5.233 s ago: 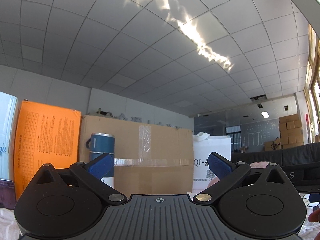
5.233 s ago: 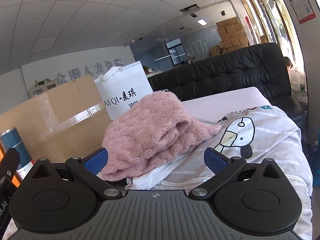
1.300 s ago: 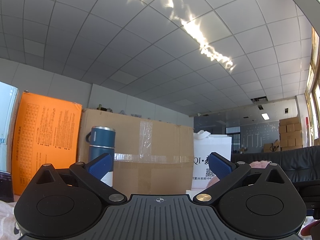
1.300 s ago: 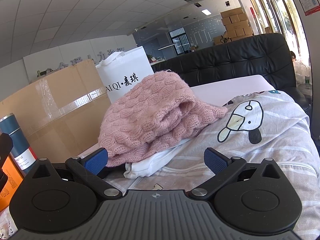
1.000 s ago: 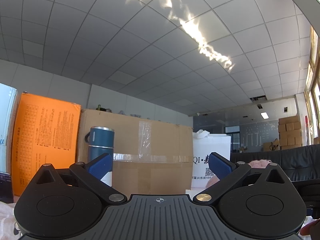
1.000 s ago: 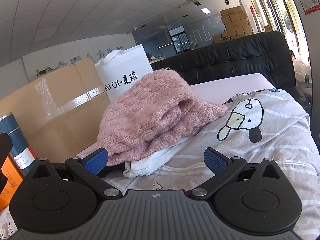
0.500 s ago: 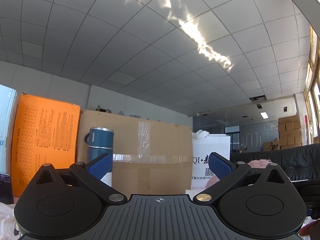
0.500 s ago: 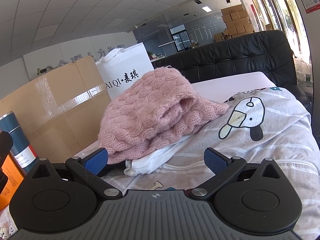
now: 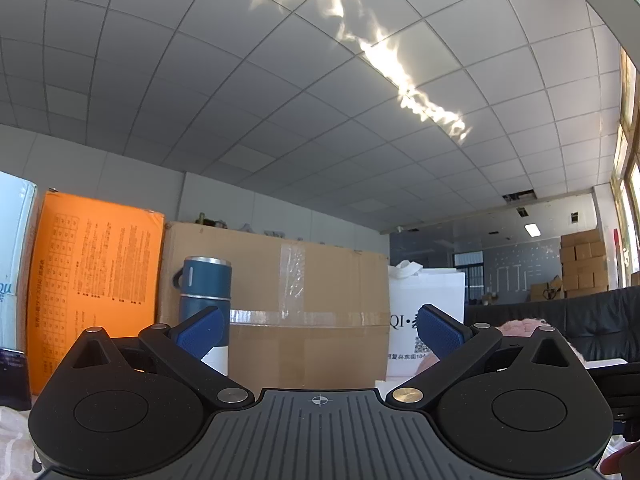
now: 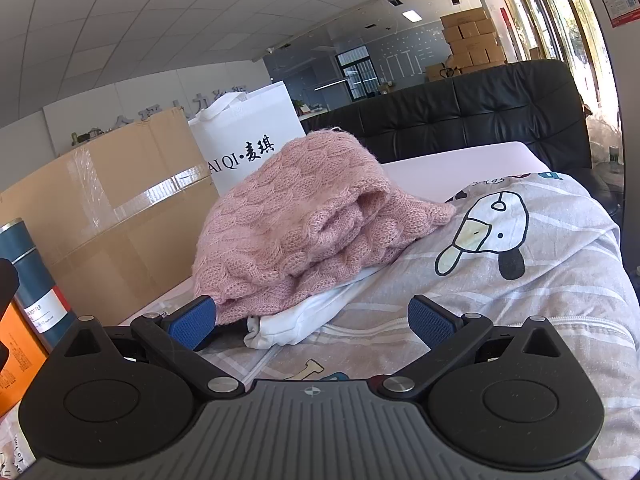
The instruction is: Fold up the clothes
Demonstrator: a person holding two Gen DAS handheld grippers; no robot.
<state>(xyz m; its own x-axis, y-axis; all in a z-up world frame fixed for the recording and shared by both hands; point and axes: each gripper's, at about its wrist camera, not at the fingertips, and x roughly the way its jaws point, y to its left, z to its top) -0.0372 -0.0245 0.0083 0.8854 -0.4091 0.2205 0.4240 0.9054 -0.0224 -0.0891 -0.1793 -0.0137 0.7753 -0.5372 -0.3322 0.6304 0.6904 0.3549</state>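
Lying in a loose heap, the pink knitted sweater [image 10: 304,220] sat on top of a white garment [image 10: 296,320], and both rested on a pale striped cloth printed with a cartoon duck [image 10: 480,236] that covered the near surface. Just in front of that pile, the right gripper [image 10: 311,322] hovered with its blue fingers spread wide and nothing between them, the left pad [image 10: 192,326] close beside the sweater's lower edge. Behind the sweater stood a white shopping bag [image 10: 248,140], and left of it a big taped cardboard box [image 10: 120,200], then a blue flask [image 10: 32,276]. Further back ran a black sofa [image 10: 480,112]. Over on the other side, the left gripper [image 9: 319,332] was tilted up towards the ceiling, fingers likewise parted and empty, facing the same cardboard box [image 9: 304,304], the flask [image 9: 206,292] and an orange box [image 9: 96,280]; only a sliver of the pink sweater [image 9: 516,326] peeked past its right finger.
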